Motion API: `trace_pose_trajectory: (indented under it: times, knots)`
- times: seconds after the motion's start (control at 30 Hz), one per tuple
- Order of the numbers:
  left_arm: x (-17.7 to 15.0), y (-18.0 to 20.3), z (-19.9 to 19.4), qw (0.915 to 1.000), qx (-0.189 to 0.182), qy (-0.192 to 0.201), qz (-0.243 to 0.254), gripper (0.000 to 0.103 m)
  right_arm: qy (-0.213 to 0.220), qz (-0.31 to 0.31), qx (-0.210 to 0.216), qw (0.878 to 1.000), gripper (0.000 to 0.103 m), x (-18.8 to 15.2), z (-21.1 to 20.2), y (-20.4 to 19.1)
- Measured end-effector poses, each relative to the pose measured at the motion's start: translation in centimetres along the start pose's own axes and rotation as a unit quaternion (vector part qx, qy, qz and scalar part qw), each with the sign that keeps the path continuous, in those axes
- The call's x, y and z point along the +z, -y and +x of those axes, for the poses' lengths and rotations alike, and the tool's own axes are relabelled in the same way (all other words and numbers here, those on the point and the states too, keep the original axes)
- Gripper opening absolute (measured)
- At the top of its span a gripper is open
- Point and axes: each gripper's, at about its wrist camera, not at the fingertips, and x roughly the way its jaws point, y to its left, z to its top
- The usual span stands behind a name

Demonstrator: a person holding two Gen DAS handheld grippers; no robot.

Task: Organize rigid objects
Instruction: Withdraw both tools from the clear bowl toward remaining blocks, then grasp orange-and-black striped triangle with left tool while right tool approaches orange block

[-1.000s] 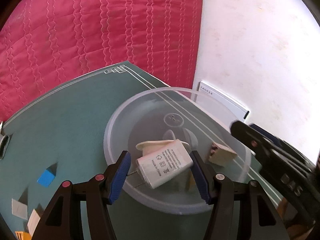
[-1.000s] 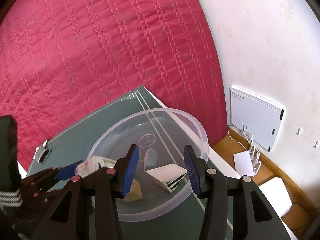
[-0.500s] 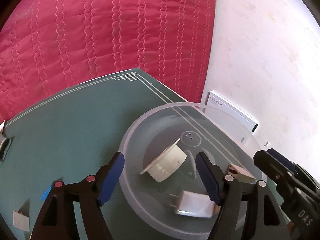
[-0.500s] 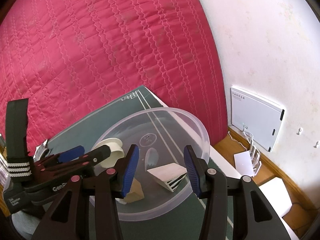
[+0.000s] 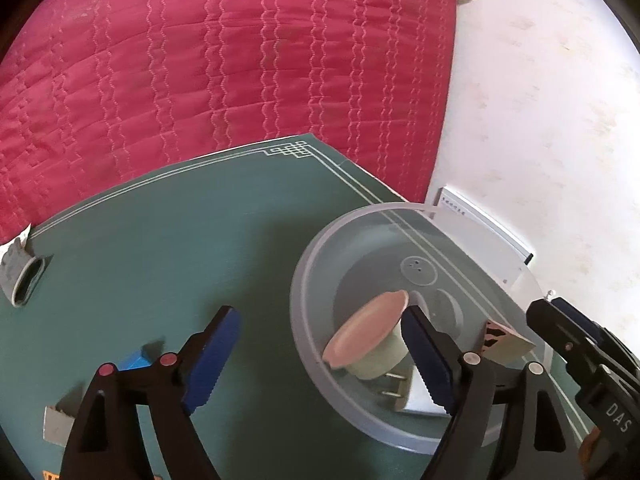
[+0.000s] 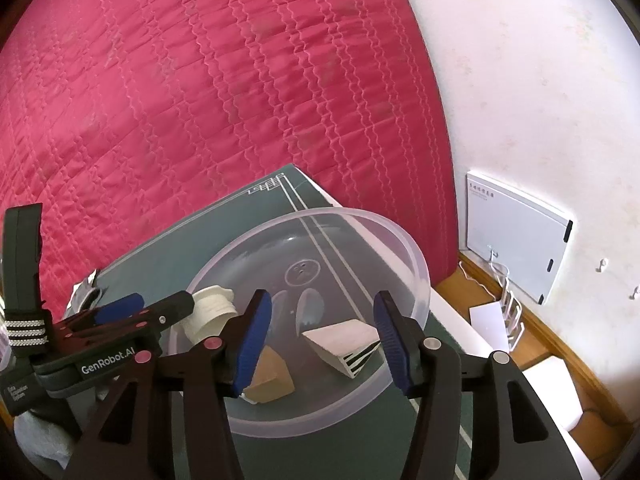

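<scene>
A clear plastic bowl (image 5: 308, 320) (image 6: 408, 248) stands on a green mat (image 5: 160, 248). In it lie a white round cup-shaped piece (image 5: 364, 336) (image 6: 212, 308), a white plug charger (image 5: 404, 392), a striped wedge (image 6: 344, 340) (image 5: 504, 340) and a tan wedge (image 6: 272, 380). My left gripper (image 5: 320, 356) is open and empty, straddling the bowl's left rim; it also shows in the right wrist view (image 6: 160, 312). My right gripper (image 6: 320, 340) is open and empty over the bowl's near side, around the striped wedge; it also shows at the right of the left wrist view (image 5: 568, 332).
On the mat to the left lie a blue piece (image 5: 136, 360), a grey piece (image 5: 60, 424) and a foil packet (image 5: 20, 272). A red quilted bed (image 5: 200, 60) lies behind the mat. A white wall box (image 6: 520, 232) and wooden ledge (image 6: 532, 336) are at right.
My left gripper opened, dropped the white charger into the bowl, and drew back to the left. The right gripper has stayed in place.
</scene>
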Motion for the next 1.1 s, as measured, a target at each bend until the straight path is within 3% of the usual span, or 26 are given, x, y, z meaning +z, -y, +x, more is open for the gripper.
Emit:
trace_pose_trajectory:
  times: [0.47,0.63,1.1]
  knots:
    - [-1.1,-2.6,-2.3,0.9997,0.021,0.004,-0.014,0.087,-0.002,-0.024,0.0,1.0,0.056,-0.5,0.2,-0.9]
    - [-2.0,-4.1,-3.8,0.9991,0.039,0.01,-0.013,0.088,-0.001,-0.042,0.006,0.999,0.062,-0.8,0.1,-1.8]
    - [-5.3,-9.6,-7.8,0.9951,0.086,0.007,-0.047,0.091,-0.033,-0.126,0.069,0.989,0.072,-2.4,-0.8,-5.9]
